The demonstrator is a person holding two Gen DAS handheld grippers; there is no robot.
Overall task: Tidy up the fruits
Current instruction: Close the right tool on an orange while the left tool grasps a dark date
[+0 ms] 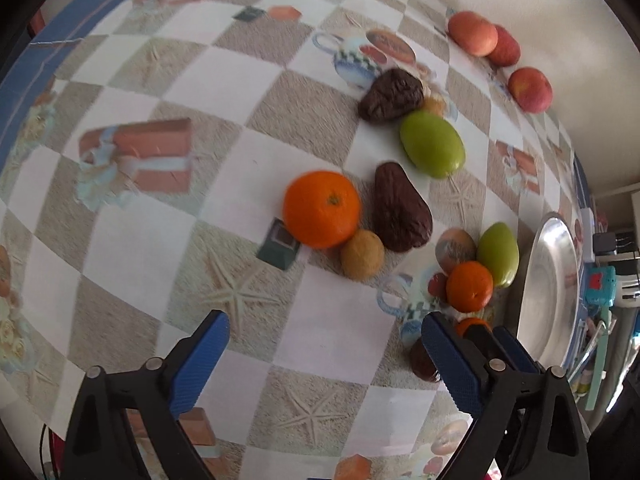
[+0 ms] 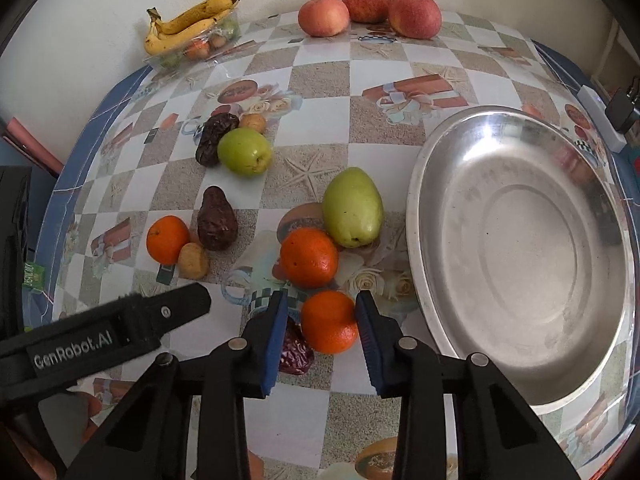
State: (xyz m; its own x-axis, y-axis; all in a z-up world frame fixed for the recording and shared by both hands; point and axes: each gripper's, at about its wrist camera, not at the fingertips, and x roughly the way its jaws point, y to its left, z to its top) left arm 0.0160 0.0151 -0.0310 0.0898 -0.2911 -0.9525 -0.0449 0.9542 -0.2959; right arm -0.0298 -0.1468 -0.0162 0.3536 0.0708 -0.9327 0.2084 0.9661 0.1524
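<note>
Fruit spread over the checked worktop.
Right tool has its pads around an orange, just beside the silver bowl. Left tool is wide and holds nothing. Only the right view shows bananas.

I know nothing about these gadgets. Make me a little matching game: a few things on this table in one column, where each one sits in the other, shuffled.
Things
1. bananas
2. three apples
3. steel bowl
4. nearest orange

Places
A. between the fingers of the right hand-held gripper
B. on a clear tray at the far left
C. at the right, nothing in it
D. in a row by the far wall

Pairs: 1-B, 2-D, 3-C, 4-A
</note>
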